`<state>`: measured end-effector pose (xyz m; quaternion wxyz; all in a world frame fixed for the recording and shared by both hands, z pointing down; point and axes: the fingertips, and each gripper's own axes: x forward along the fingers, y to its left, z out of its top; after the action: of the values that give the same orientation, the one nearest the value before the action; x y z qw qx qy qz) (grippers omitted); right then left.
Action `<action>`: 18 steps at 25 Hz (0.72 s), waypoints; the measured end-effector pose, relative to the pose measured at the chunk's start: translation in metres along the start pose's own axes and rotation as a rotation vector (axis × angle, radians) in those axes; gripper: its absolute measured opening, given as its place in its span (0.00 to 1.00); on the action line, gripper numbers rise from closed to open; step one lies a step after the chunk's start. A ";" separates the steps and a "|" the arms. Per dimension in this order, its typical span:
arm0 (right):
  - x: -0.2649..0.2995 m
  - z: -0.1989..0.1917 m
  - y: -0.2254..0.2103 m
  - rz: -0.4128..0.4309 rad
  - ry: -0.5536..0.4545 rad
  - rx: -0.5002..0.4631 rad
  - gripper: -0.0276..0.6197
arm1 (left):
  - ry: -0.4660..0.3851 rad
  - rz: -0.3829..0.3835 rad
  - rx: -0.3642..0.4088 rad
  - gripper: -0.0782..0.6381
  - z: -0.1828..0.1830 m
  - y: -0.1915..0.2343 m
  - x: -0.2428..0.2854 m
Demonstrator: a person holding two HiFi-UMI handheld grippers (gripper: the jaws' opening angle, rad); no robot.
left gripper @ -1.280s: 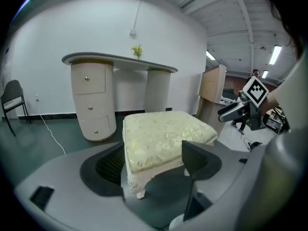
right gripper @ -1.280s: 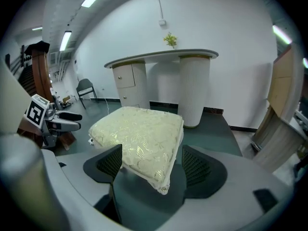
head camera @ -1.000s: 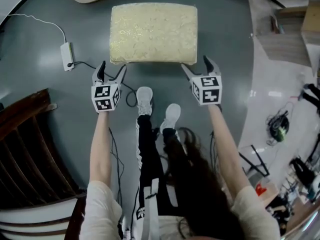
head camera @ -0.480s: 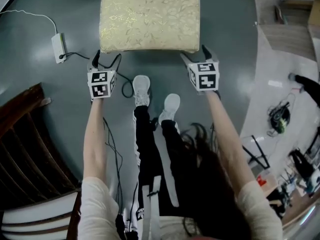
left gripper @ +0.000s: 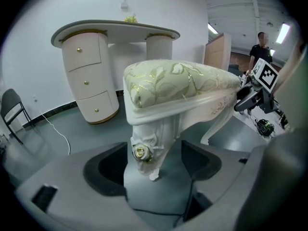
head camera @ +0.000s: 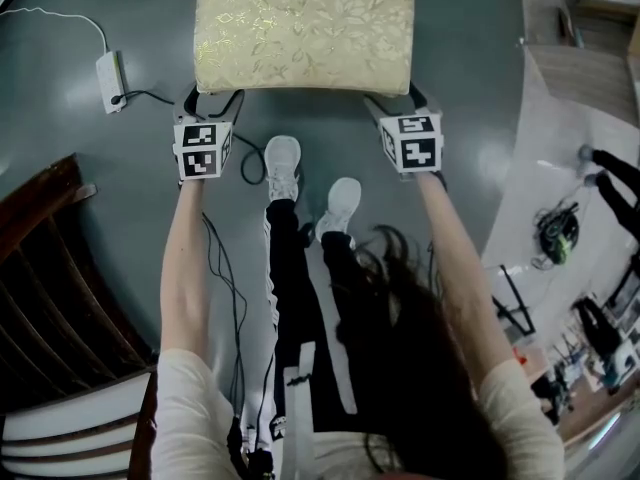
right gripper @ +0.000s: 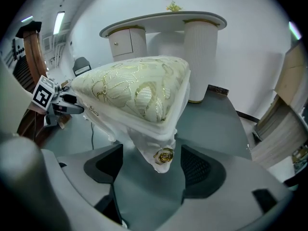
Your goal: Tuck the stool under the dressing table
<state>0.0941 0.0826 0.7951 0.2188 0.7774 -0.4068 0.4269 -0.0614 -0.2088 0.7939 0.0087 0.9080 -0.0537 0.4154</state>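
The stool [head camera: 305, 28] sits at 12 o'clock, well apart from the dressing table [left gripper: 115, 32], so the whole push is left, and the left gripper [head camera: 212, 98] and right gripper [head camera: 392, 100] have jaws apart around its near legs.

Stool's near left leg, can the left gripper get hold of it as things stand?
Probably yes. The left gripper has its jaws open, and the carved leg of the stool stands between them. Nothing shows between the pads and the leg, so closing should catch it.
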 end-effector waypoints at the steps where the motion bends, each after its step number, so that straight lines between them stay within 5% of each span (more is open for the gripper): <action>1: 0.002 -0.001 0.001 0.003 0.004 -0.002 0.63 | 0.002 -0.001 0.008 0.60 0.000 0.000 0.001; 6: 0.009 0.001 -0.003 -0.003 0.002 0.011 0.61 | -0.001 0.007 0.034 0.58 0.004 0.005 0.005; 9: 0.010 0.005 -0.005 -0.019 0.004 0.004 0.50 | 0.002 -0.007 0.080 0.52 0.005 0.003 0.005; 18: 0.012 0.004 -0.005 -0.023 0.010 0.004 0.49 | -0.005 -0.041 0.053 0.51 0.003 0.002 0.007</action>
<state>0.1033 0.0775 0.8032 0.2241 0.7802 -0.3960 0.4292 -0.0545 -0.2120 0.7972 -0.0071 0.9098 -0.0243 0.4142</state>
